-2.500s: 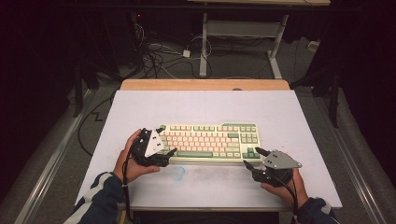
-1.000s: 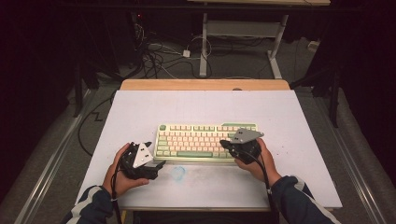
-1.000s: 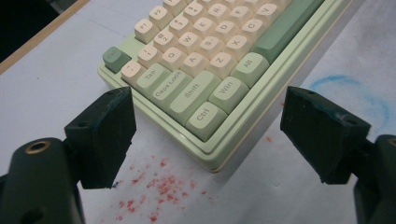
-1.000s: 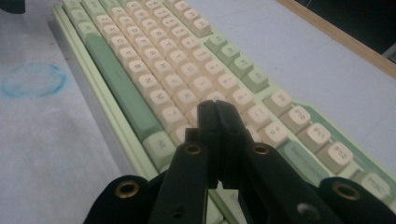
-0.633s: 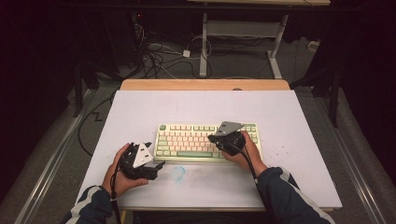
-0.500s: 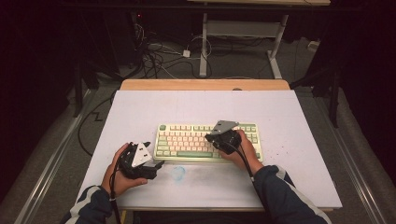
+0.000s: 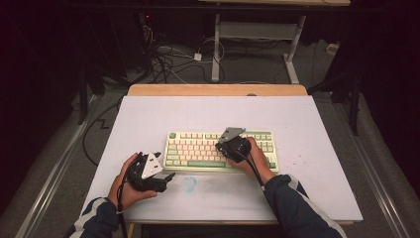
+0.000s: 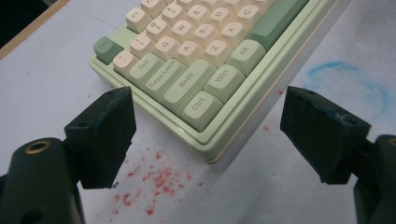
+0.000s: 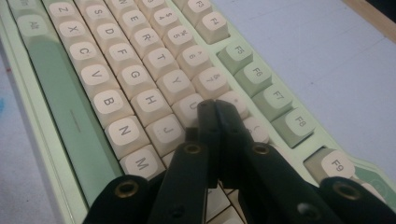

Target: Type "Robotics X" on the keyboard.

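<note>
pale green and cream, the keyboard [image 7: 220, 151] lies on the white table [image 7: 317, 124]. the right gripper [image 7: 231, 144] is over its keys, the jaws pressed together and holding nothing, tips near the u key [image 9: 189, 106]. the left gripper [image 8: 208, 121] sits just before the keyboard's ctrl corner, jaws wide apart, empty.

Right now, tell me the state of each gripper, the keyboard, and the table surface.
Left gripper: open, off the keyboard's Ctrl corner.
Right gripper: shut, tips over the keys by J.
Keyboard: flat on the table, keys up.
Table: stained with red specks and a blue ring.
</note>
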Motion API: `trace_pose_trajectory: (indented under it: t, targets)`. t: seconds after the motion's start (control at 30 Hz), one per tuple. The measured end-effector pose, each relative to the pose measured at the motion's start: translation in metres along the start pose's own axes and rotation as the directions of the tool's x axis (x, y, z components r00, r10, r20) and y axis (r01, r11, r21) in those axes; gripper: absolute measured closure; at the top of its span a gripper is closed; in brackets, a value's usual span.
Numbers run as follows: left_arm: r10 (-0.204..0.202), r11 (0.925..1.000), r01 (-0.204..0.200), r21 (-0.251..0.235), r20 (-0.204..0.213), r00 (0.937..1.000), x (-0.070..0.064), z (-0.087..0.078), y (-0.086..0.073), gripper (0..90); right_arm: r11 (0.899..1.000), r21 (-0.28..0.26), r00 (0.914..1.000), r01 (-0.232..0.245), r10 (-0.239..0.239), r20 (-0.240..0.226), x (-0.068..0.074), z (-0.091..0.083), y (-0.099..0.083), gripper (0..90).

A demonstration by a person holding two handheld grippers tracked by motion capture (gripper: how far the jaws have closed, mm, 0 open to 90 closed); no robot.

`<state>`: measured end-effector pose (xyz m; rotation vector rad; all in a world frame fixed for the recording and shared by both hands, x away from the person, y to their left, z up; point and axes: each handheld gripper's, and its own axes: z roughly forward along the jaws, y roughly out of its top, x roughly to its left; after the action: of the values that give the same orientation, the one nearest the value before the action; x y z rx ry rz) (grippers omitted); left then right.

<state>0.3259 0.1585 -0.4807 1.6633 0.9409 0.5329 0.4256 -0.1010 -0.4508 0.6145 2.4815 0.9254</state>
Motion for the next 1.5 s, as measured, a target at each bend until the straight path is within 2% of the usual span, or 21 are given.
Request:
trace_pose_trajectory:
  t: [0.07, 0.33, 0.57, 0.67, 0.8, 0.87, 0.9, 1.07, 1.2, 1.3, 1.4, 1.43, 1.5]
  targets:
    - [0.001, 1.0, -0.001, 0.0, 0.0, 1.0, 0.0, 0.0, 0.0, 17.3, 1.0, -0.01, 0.9999, -0.008, 0.008, 0.012, 0.0, -0.003, 0.001, 90.0]
    - [0.008, 0.9999, -0.008, 0.01, 0.002, 1.0, -0.001, 0.001, -0.001, 17.4, 0.998, -0.049, 0.9993, -0.036, 0.037, 0.009, -0.004, -0.013, -0.001, 89.9]
    - [-0.008, 0.9999, 0.008, 0.008, -0.018, 0.9998, 0.0, 0.002, 0.001, 18.6, 0.99, -0.117, 0.9963, -0.079, 0.082, 0.026, -0.011, -0.03, -0.005, 85.0]
    - [-0.006, 0.9999, 0.006, 0.009, -0.02, 0.9998, -0.001, 0.002, 0.001, 18.7, 0.988, -0.14, 0.9971, -0.067, 0.071, 0.026, -0.011, -0.037, -0.005, 81.7]
    - [-0.006, 0.9999, 0.007, 0.012, -0.02, 0.9998, 0.0, 0.002, 0.0, 18.6, 0.983, -0.173, 0.9968, -0.067, 0.073, 0.031, -0.011, -0.046, -0.005, 73.5]
    - [-0.008, 0.9999, 0.009, 0.014, -0.025, 0.9997, 0.0, 0.003, 0.0, 18.5, 0.979, -0.191, 0.9965, -0.074, 0.08, 0.024, -0.011, -0.05, -0.005, 66.1]
    - [-0.009, 0.9999, 0.01, 0.014, -0.028, 0.9996, 0.0, 0.003, 0.0, 18.3, 0.976, -0.203, 0.9967, -0.076, 0.08, 0.013, -0.012, -0.052, -0.005, 65.7]
    - [-0.011, 0.9998, 0.011, 0.017, -0.029, 0.9995, 0.001, 0.002, 0.0, 18.3, 0.968, -0.245, 0.9969, -0.061, 0.071, 0.033, -0.009, -0.063, -0.004, 53.0]
    - [-0.007, 0.9998, 0.007, 0.018, -0.028, 0.9996, 0.0, 0.002, 0.0, 18.3, 0.964, -0.261, 0.9963, -0.047, 0.064, 0.057, -0.006, -0.072, -0.004, 44.8]
    - [-0.006, 0.9998, 0.007, 0.018, -0.03, 0.9995, 0.001, 0.002, 0.0, 18.3, 0.965, -0.26, 0.9957, -0.031, 0.053, 0.077, -0.004, -0.078, -0.005, 39.6]
    - [-0.008, 0.9998, 0.009, 0.016, -0.032, 0.9995, 0.001, 0.002, 0.001, 18.3, 0.96, -0.277, 0.992, -0.042, 0.073, 0.103, -0.003, -0.083, -0.008, 33.9]
    - [-0.008, 0.9998, 0.009, 0.015, -0.032, 0.9994, 0.001, 0.002, 0.001, 18.3, 0.959, -0.28, 0.989, -0.045, 0.083, 0.123, -0.003, -0.085, -0.009, 29.4]
    - [-0.006, 0.9999, 0.007, 0.015, -0.032, 0.9995, 0.001, 0.002, 0.001, 18.3, 0.957, -0.284, 0.9835, -0.053, 0.099, 0.151, -0.004, -0.087, -0.011, 27.6]
